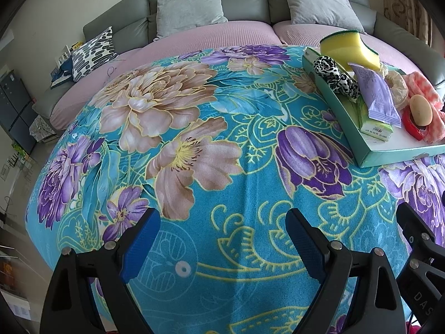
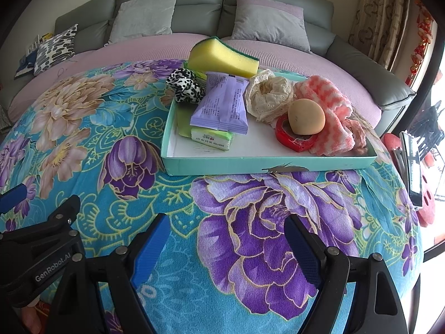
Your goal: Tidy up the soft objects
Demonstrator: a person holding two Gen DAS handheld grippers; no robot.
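A teal shallow box (image 2: pixel 267 164) sits on the floral blanket and holds the soft items: a yellow sponge (image 2: pixel 222 59), a leopard scrunchie (image 2: pixel 185 85), a purple packet (image 2: pixel 222 103) on a green tissue pack (image 2: pixel 212 137), a cream lace scrunchie (image 2: pixel 268 97), a beige squishy ball (image 2: pixel 306 117) on a red tape ring (image 2: pixel 296 140), and a pink checked cloth (image 2: pixel 331 119). The box also shows at the right of the left wrist view (image 1: pixel 389 156). My left gripper (image 1: pixel 222 239) is open and empty, left of the box. My right gripper (image 2: pixel 226 243) is open and empty, in front of the box.
The blue floral blanket (image 1: pixel 194 139) covers a raised surface in front of a grey sofa (image 2: pixel 200 2) with grey cushions and a patterned pillow (image 1: pixel 93 51). A curtain (image 2: pixel 381 14) hangs at the right. Furniture and clutter stand at the far right (image 2: pixel 417 167).
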